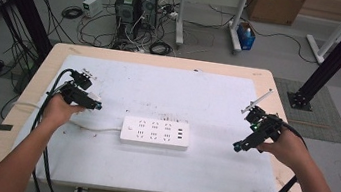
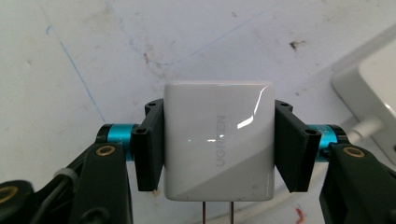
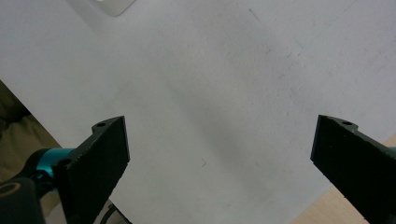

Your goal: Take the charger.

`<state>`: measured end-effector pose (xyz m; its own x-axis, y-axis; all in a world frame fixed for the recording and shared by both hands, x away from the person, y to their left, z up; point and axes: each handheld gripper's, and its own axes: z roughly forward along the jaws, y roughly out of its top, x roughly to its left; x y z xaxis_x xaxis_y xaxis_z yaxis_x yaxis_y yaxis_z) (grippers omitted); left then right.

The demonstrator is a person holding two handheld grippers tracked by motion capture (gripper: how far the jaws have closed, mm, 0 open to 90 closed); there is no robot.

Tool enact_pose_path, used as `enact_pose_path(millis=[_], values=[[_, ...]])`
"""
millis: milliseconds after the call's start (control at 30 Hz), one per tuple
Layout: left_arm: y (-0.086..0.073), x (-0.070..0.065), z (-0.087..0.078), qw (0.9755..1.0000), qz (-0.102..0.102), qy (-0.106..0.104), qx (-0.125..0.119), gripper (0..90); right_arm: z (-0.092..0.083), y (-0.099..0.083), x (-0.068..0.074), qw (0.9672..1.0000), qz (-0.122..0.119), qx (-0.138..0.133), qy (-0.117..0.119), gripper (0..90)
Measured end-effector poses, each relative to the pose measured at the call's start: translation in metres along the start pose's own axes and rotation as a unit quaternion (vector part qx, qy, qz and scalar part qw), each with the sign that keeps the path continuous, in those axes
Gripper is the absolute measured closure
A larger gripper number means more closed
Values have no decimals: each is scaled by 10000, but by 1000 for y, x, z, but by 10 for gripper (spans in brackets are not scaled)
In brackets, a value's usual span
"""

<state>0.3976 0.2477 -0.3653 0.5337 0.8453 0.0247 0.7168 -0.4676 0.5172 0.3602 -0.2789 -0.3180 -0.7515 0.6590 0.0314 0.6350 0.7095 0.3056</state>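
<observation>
**Q:** Nearest the lens in the left gripper view — what is shown?

**A:** Two black pads of the left gripper [image 2: 218, 147] pinching a white charger [image 2: 218, 140] by its two opposite side walls. Its glossy face bears grey lettering, and its two metal prongs [image 2: 217, 212] point toward the near edge of the picture. The charger hangs over the white mat [image 2: 70, 56], at the table's left side.

**Q:** And the other hand?

**A:** The right gripper [image 3: 219, 149] is spread wide with nothing between its pads, over the mat's right part — well apart from the power strip [image 1: 154, 132], which lies flat near the mat's centre.

**Q:** What could go wrong from here?

**A:** By my judgement, three things. The charger's walls are smooth and shiny, so it may slip or twist in the pads when the prongs meet resistance. The prongs may come down tilted or off a slot, since the charger's body screens them from above. The strip is not held down — a sideways push could slide it, and its white cord [image 1: 95, 128] runs close by the left hand [image 1: 60, 111].

**Q:** What is hidden or unclear?

**A:** The prongs are cut off by the near edge of the picture, so their tips cannot be judged. In the high view the charger is too small to make out among the gripper's dark parts. Whether the strip's sockets suit these prongs cannot be told, and only a corner of the strip [image 3: 114, 5] enters the right gripper view.
</observation>
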Motion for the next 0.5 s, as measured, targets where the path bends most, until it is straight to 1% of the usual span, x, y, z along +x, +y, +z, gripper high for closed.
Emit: enact_pose_path(millis=[33,67,100,133,167,200,233,267,300,333,367,400,433,500], values=[[0,0,0,10000,0,0,0,428,0,0,0,10000,0,0,0,38],[0,-2,-3,10000,49,-46,-35,428,0,0,1,10000,-6,-13,-20,38],[1,-5,-9,9996,229,-136,-117,428,0,1,2,10000,-16,-21,-17,38],[1,-5,-9,9996,229,-136,-117,428,-1,1,3,10000,-42,-20,-16,38],[1,-7,-12,9993,316,-171,-131,428,-1,1,4,10000,-76,-15,-18,38],[2,-12,-19,9981,512,-262,-220,428,0,1,5,10000,-66,-27,-27,38],[2,-12,-19,9981,512,-262,-220,428,0,1,5,10000,-66,-27,-27,38],[3,-14,-22,9974,595,-319,-259,428,0,1,6,9999,-94,-42,-13,38],[4,-19,-29,9961,716,-392,-338,428,0,1,6,9999,-81,-65,-8,38],[4,-19,-29,9961,716,-392,-338,428,0,1,6,9999,-81,-65,-8,38],[4,-22,-33,9955,756,-432,-384,428,0,1,7,10000,-63,-65,-4,38],[4,-27,-39,9940,896,-478,-416,428,1,1,8,10000,-44,-53,6,38],[4,-27,-39,9940,896,-478,-416,428,1,1,8,10000,-44,-53,6,38],[5,-32,-44,9920,1042,-547,-452,428,0,2,8,9999,-109,-68,16,37]])
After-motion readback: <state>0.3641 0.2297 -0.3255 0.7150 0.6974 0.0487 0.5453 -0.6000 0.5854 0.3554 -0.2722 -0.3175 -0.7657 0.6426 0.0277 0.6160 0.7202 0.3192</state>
